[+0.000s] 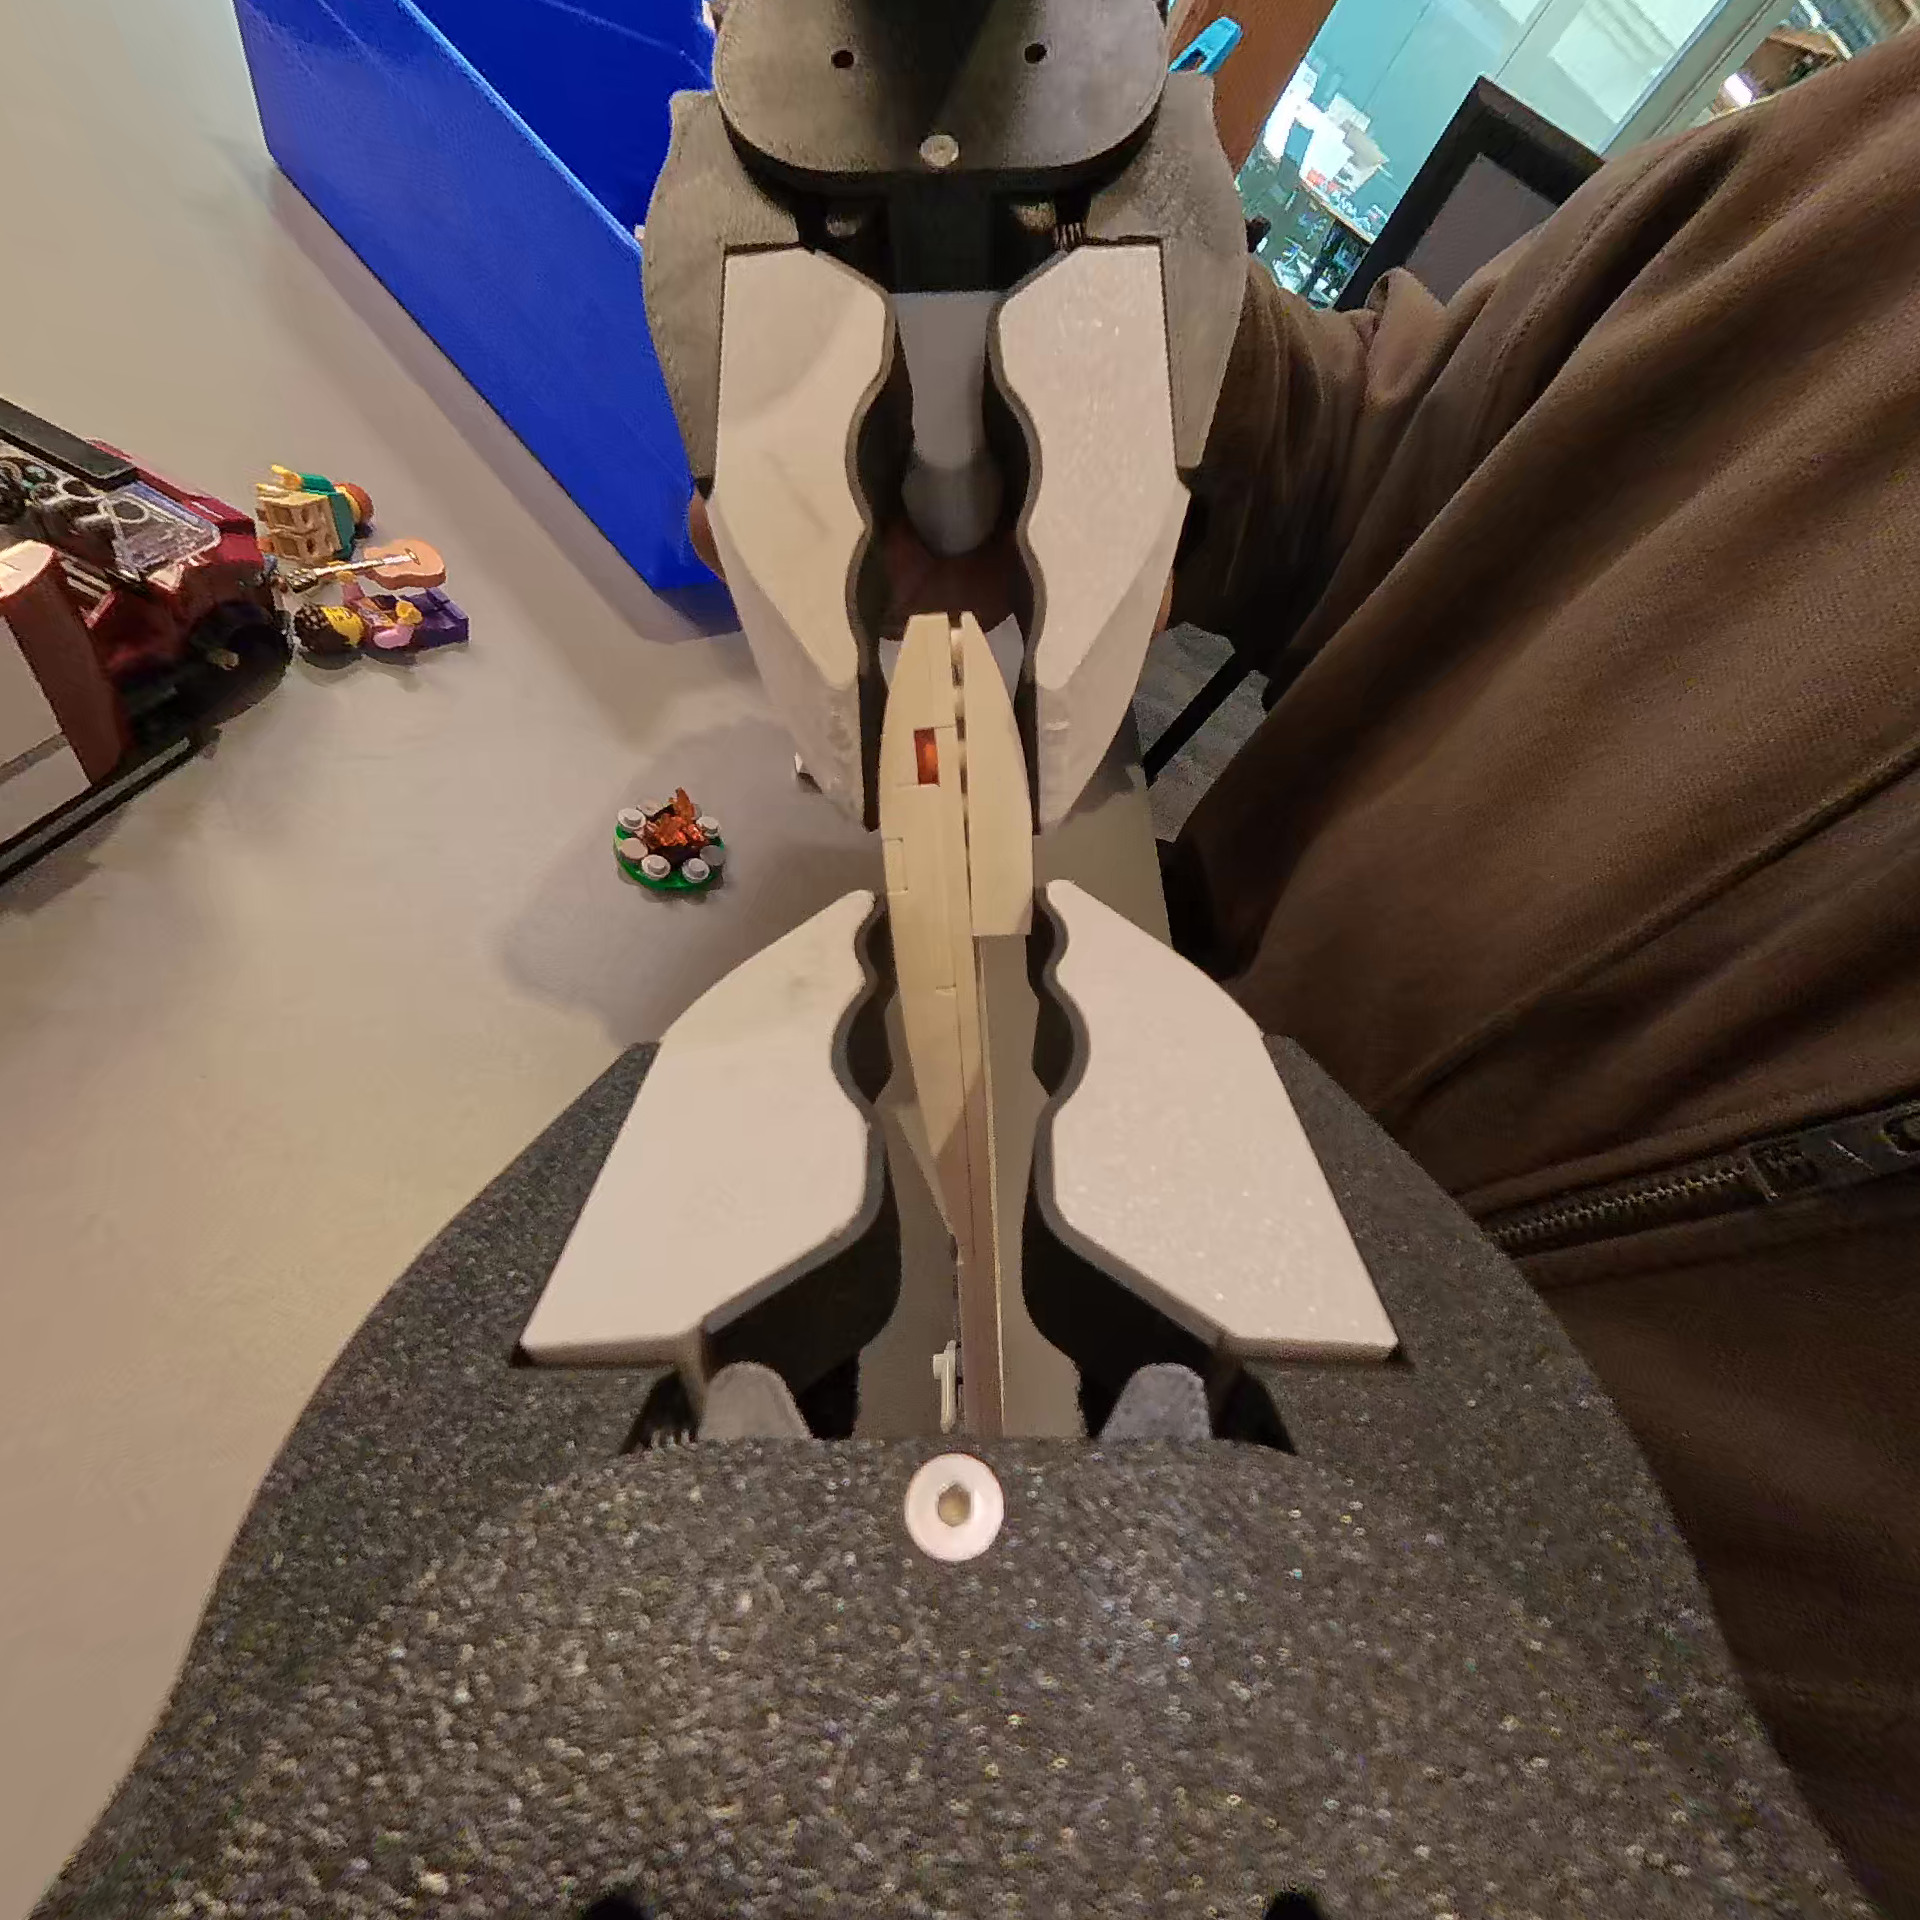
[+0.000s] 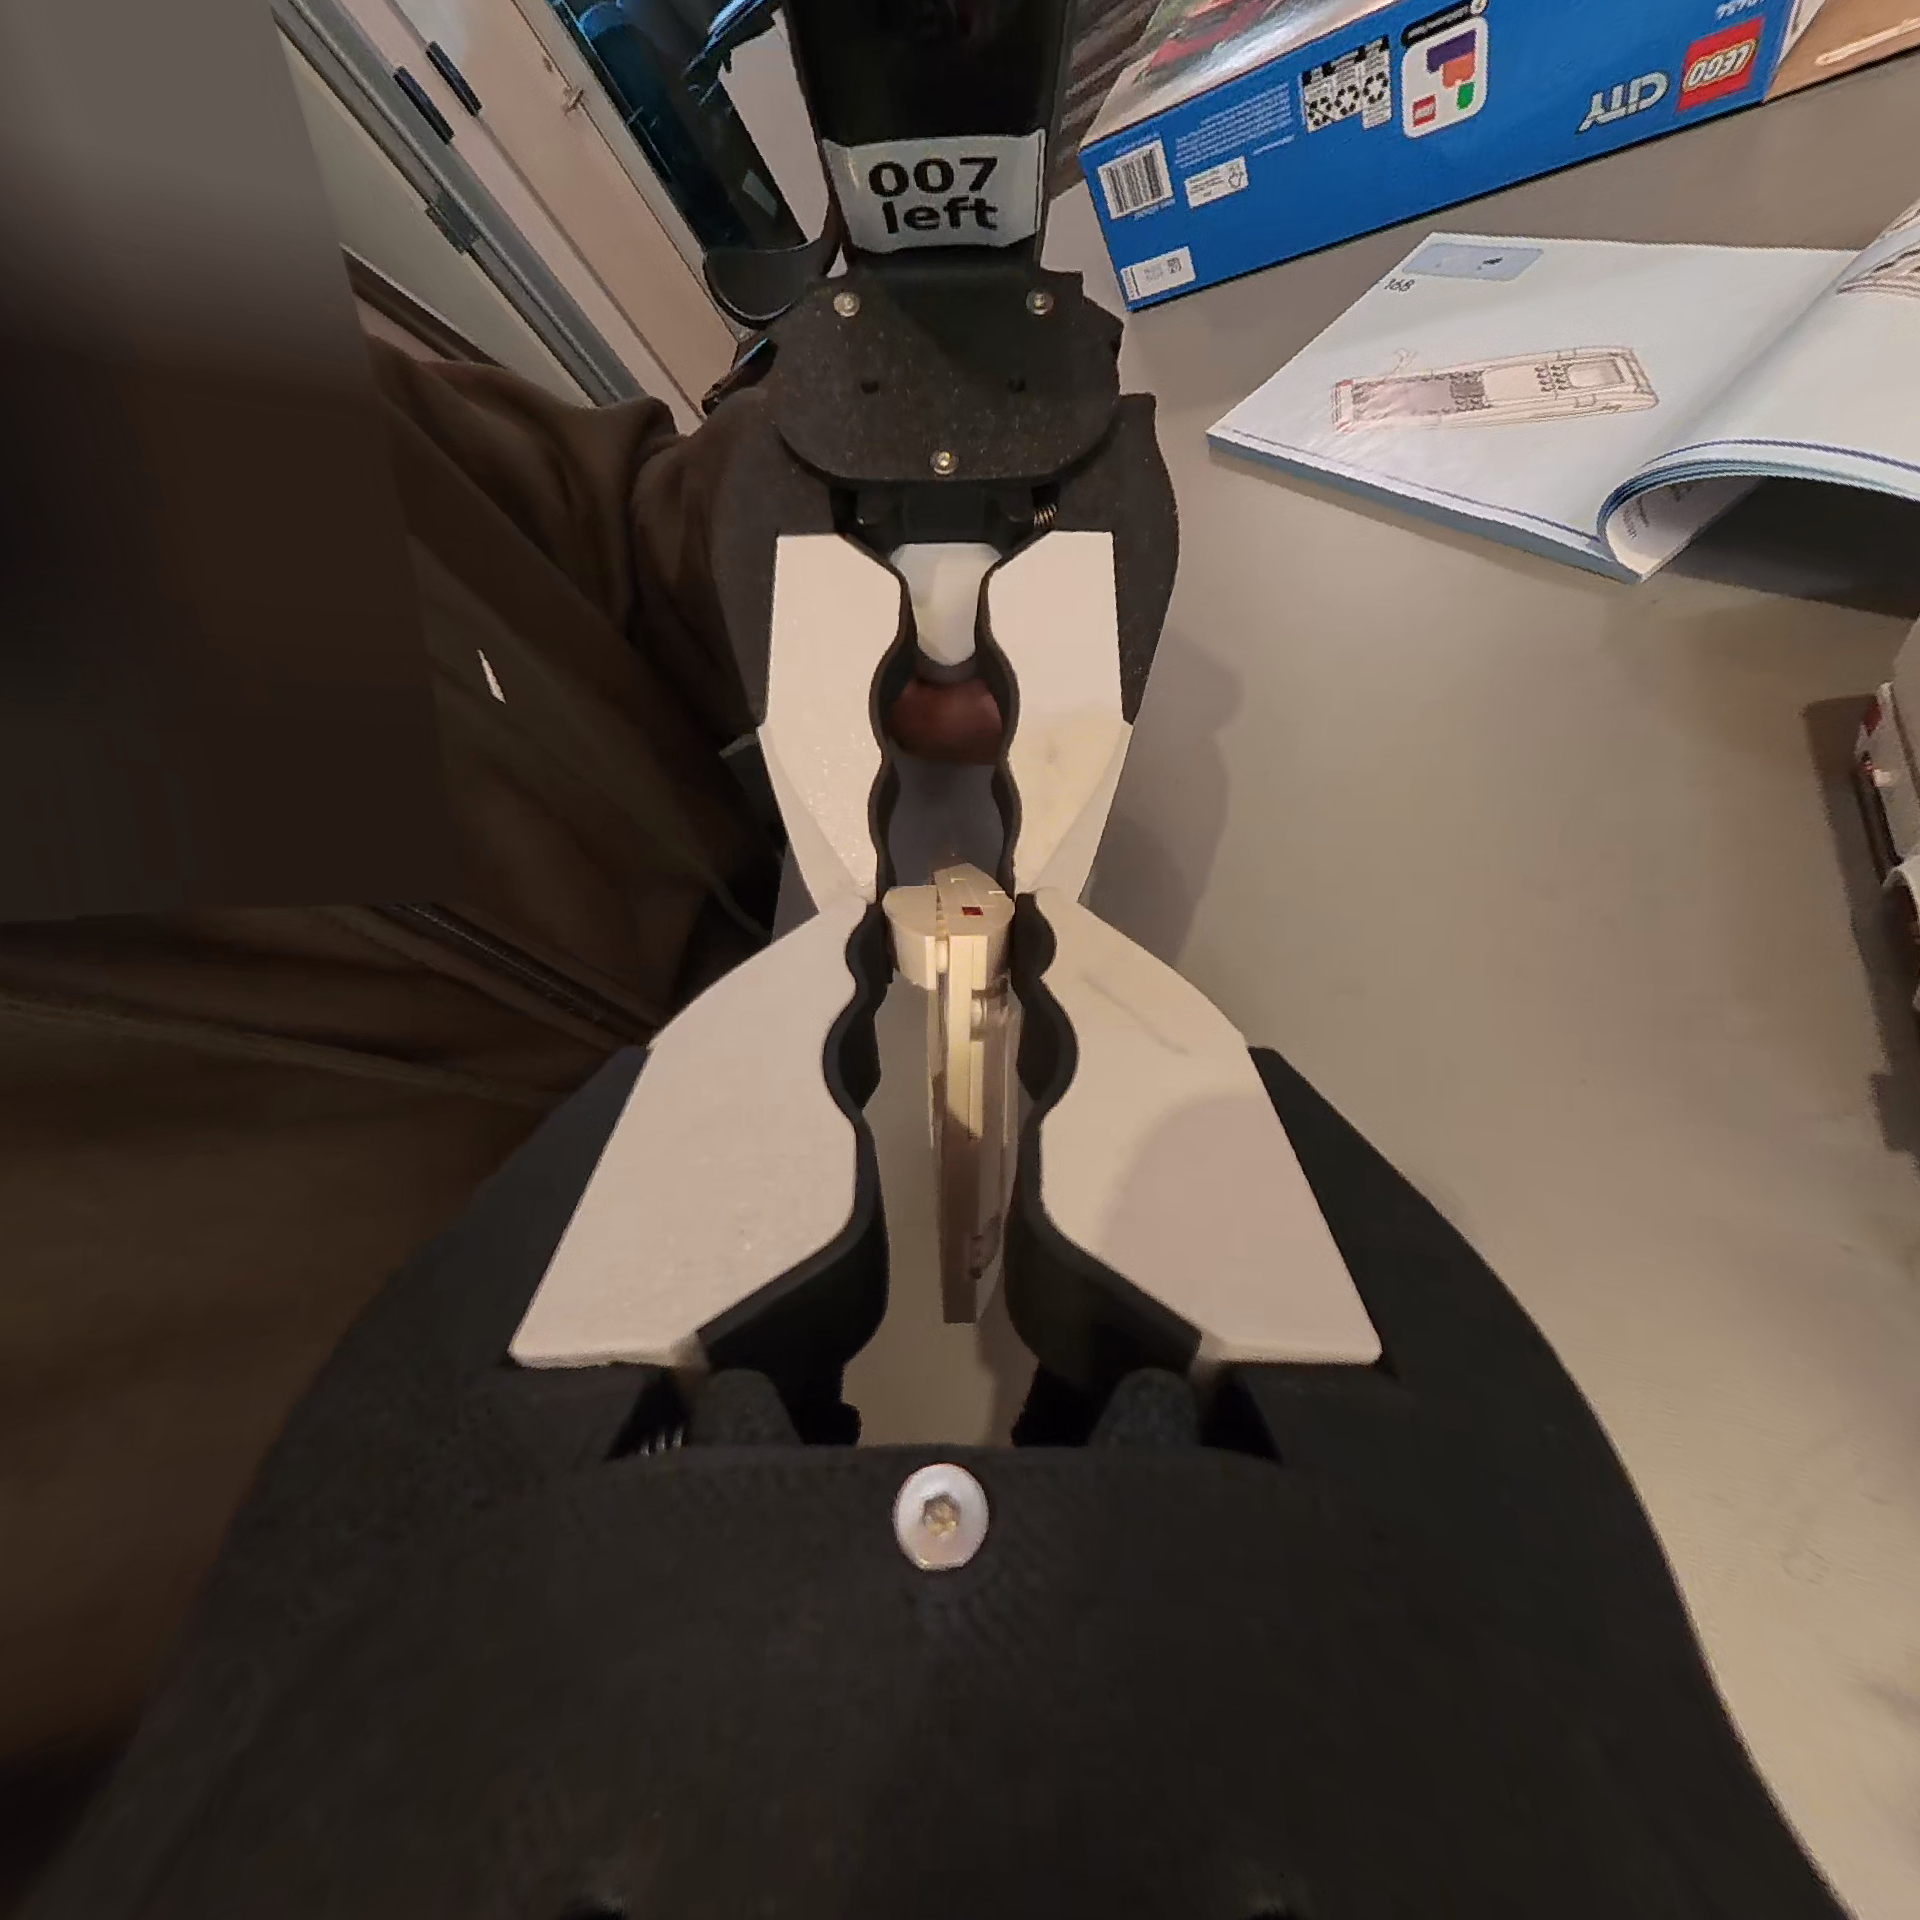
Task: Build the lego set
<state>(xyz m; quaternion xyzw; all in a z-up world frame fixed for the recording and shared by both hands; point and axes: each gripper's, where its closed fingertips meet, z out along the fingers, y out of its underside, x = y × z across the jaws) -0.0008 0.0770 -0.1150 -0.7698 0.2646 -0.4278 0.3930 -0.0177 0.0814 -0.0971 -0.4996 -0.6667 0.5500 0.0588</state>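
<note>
Facing each other tip to tip, the two grippers share one thing: a slim cream brick-built panel (image 1: 940, 914), held edge-on above the grey tabletop (image 1: 343, 1039). Left gripper (image 1: 956, 914): jaws narrow, pads closed against the panel's near end, which runs back between the fingers toward the gripper body. Right gripper (image 2: 951, 935): jaws equally narrow, fingertips pressing the panel's thicker rounded end from either side; a small red-orange insert shows on that end. Relative to the panel, left wrist view: a small green round plate carrying grey studs and an orange flame piece (image 1: 670, 840) lies on the table just left of it; further left, minifigures and a toy guitar (image 1: 358, 566) beside a dark red brick model (image 1: 135, 582); a blue bin (image 1: 468, 239) stands beyond and left. A brown jacket sleeve (image 1: 1558, 727) fills the space right of the panel. Right wrist view: open instruction booklet (image 2: 1579, 405) and blue set box (image 2: 1403, 125) lie beyond and right of the panel.
</note>
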